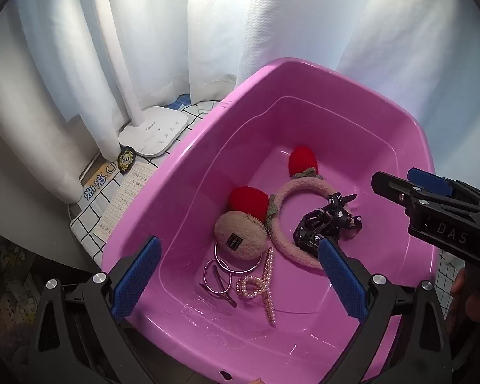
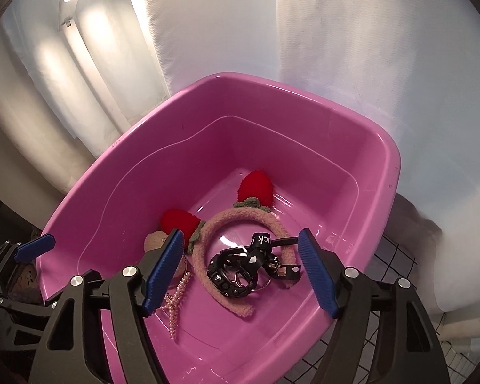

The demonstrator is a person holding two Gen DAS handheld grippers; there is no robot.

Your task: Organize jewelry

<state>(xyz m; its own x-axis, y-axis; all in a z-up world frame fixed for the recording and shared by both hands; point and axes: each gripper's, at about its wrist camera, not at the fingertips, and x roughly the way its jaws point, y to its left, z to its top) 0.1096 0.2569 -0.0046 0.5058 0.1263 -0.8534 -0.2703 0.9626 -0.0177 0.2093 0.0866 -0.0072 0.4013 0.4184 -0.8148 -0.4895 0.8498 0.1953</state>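
A pink plastic basin [image 1: 182, 160] [image 2: 112, 153] holds the jewelry. In it lie a fuzzy pink headband [image 1: 300, 187] [image 2: 240, 216] with red strawberry ears, a beige fuzzy ball [image 1: 240, 233], silver bangles [image 1: 219, 275], a pearl hair clip [image 1: 267, 275] [image 2: 176, 300] and a black strap bundle [image 1: 323, 227] [image 2: 259, 243]. My left gripper [image 1: 240, 275] hangs open over the bangles and pearl clip, holding nothing. My right gripper [image 2: 240, 268] [image 1: 396, 177] stands open above the black bundle, which lies on the basin floor and is not touched by the pads.
A white lamp base [image 1: 156, 134] and papers [image 1: 124, 198] lie on a checked cloth [image 1: 89, 220] left of the basin. White curtains [image 1: 272, 32] hang close behind. A hand [image 1: 473, 304] holds the right gripper at the right edge.
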